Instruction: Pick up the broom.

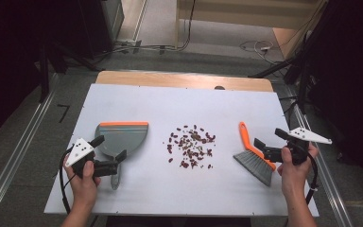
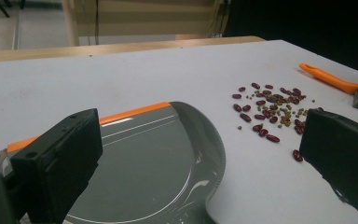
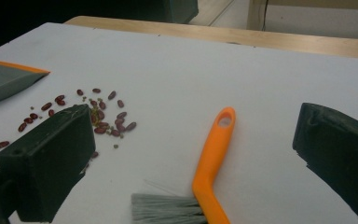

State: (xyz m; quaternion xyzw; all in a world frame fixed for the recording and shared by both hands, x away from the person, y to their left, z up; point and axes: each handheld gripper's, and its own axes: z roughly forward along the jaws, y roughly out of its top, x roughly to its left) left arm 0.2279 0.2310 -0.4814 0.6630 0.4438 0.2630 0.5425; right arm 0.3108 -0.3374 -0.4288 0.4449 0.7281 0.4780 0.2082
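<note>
White table (image 1: 179, 189) fills the high view, w/ a wood strip along its far edge at 12 o'clock.

Grey dustpan (image 1: 121, 138) w/ orange lip lies flat at approx 9 o'clock of the table centre, lip toward 12, handle toward 6. In the left gripper view it sits (image 2: 144, 168) between the jaws, below them.

Brush (image 1: 254, 156) lies at approx 3 o'clock: orange handle pointing to 11, grey bristles at the 5 o'clock end. The right gripper view has the handle (image 3: 213, 154) running up between the jaws.

Scatter of beans (image 1: 191, 145), dark red plus small greenish ones, sits at centre, between pan and brush, apart from both.

Left gripper (image 1: 108, 152), held in the left hand (image 1: 82, 177), hovers over the pan's handle end; jaws spread wide, holding nothing.

Right gripper (image 1: 269, 142), in the right hand (image 1: 295, 165), is just beside the brush's bristle end at 3 o'clock; jaws also wide apart, nothing gripped. Can't tell whether either gripper touches its tool.
</note>
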